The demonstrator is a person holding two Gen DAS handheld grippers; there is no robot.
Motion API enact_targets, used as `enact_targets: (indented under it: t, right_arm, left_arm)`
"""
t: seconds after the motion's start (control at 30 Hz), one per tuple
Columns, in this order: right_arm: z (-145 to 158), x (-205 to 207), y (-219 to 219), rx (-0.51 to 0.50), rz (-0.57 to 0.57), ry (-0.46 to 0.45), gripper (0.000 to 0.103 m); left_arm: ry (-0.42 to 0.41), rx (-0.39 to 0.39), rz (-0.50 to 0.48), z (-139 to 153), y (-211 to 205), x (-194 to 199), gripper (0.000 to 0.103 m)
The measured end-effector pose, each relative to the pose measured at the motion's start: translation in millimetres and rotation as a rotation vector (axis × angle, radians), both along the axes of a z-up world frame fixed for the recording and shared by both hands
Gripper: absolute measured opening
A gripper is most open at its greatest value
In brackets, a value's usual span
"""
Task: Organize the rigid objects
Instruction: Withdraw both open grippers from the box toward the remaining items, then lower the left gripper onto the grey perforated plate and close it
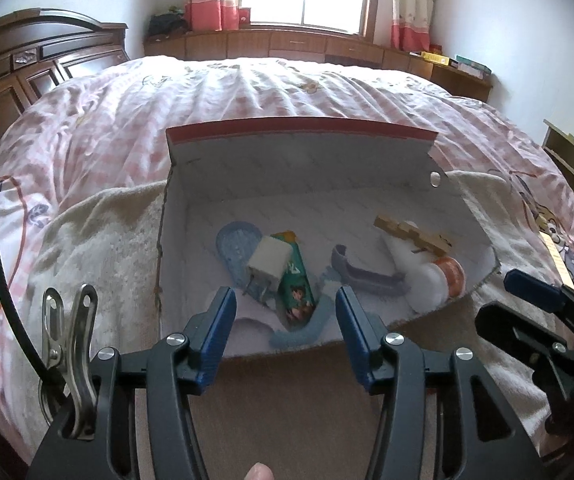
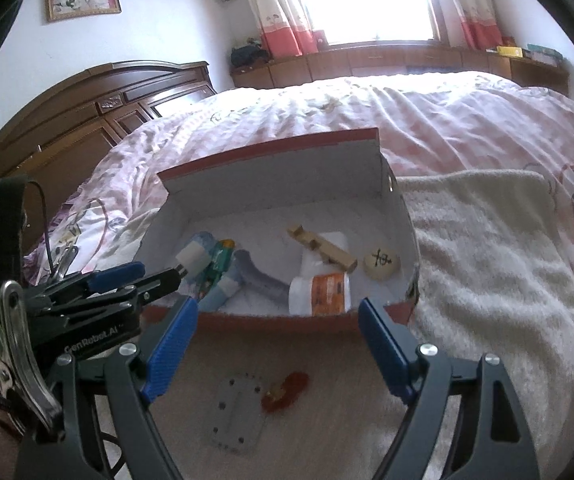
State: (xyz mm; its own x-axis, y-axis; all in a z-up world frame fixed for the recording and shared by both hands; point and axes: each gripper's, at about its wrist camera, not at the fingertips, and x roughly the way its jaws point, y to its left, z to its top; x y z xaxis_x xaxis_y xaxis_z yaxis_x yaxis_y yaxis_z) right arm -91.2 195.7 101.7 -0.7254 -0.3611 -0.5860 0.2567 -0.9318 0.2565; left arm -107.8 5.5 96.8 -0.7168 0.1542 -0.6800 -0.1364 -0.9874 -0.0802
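My left gripper [image 1: 285, 308] hangs at the near edge of the box [image 1: 299, 168], jaws apart with nothing between them. My right gripper [image 2: 277, 324] hovers just short of the same box, jaws spread wide and empty too.

The one box sits on a towel [image 2: 487, 248] on the bed [image 1: 247, 92], lid standing upright at the far side. Inside I count: one white charger [image 1: 269, 265] lying on one green tube [image 1: 297, 284], with one pale blue flat piece [image 1: 233, 248] under them at the left; one grey curved piece [image 1: 363, 274] in the middle; one wooden block [image 2: 323, 246] resting across a white item; one white bottle with an orange label [image 2: 321, 289] on its side against the near wall; and one round cream disc with a black mark [image 2: 381, 263] at the right.

Outside the box, between my right fingers, lie one grey plate with holes [image 2: 237, 416] and one red thing [image 2: 287, 390], touching or nearly so.
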Motion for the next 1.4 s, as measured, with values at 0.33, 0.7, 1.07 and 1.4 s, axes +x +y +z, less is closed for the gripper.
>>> enact_targets:
  t: [0.33, 0.7, 1.07, 1.4]
  right_arm:
    - [-11, 25, 6, -0.013, -0.012, -0.036, 0.086]
    - [-25, 53, 11, 0.014, -0.011, -0.056, 0.086]
    - [-41, 70, 22, 0.018, -0.023, -0.088, 0.086]
    - [-51, 77, 23, 0.134, -0.053, -0.084, 0.086]
  left_arm:
    - [-0.016, 0.031, -0.008, -4, -2, 27, 0.053]
    - [-0.043, 0.023, -0.019, -16, 3, 51, 0.053]
    - [-0.086, 0.013, -0.036, -28, 14, 66, 0.053]
    - [-0.129, 0.014, -0.097, -38, 37, 77, 0.053]
